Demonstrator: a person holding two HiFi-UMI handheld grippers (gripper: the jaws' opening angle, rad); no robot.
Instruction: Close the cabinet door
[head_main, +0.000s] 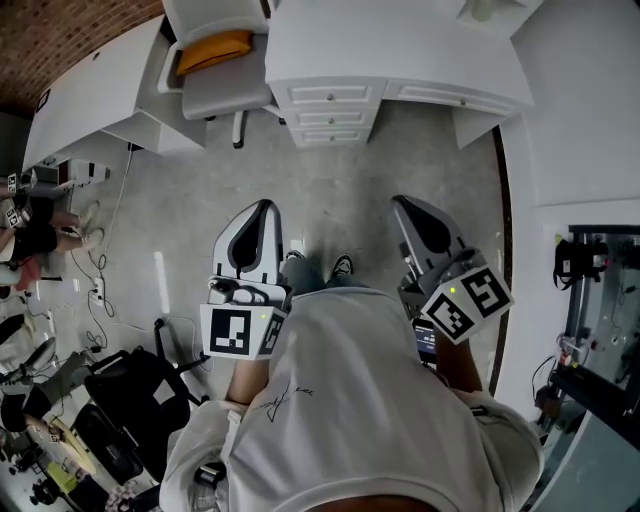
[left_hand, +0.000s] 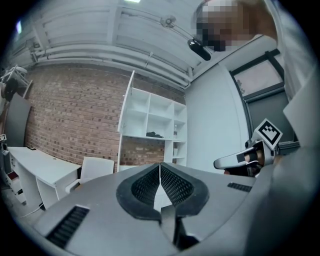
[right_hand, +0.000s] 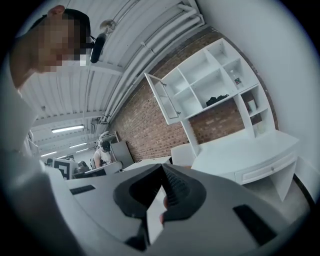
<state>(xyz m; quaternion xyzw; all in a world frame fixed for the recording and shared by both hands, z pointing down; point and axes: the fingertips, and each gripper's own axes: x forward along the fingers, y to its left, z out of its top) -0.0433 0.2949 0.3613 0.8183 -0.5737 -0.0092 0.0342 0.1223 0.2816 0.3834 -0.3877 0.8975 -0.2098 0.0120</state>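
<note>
The white shelf cabinet (left_hand: 160, 120) stands on a desk against the brick wall, and its upper door (left_hand: 126, 115) hangs swung out to the left. In the right gripper view the same door (right_hand: 165, 97) juts away from the open shelves (right_hand: 215, 85). My left gripper (left_hand: 160, 166) is shut with nothing between its jaws, and so is my right gripper (right_hand: 162, 167). Both are held close to my body, well short of the cabinet. In the head view the left gripper (head_main: 264, 206) and right gripper (head_main: 401, 203) point forward over the floor; the cabinet is out of that view.
A white desk (head_main: 400, 50) with a drawer stack (head_main: 330, 110) lies ahead, beside a chair with an orange cushion (head_main: 215, 65). A white wall (head_main: 580, 100) runs along the right. A black office chair (head_main: 120, 400), floor cables and another person (head_main: 30, 235) are at left.
</note>
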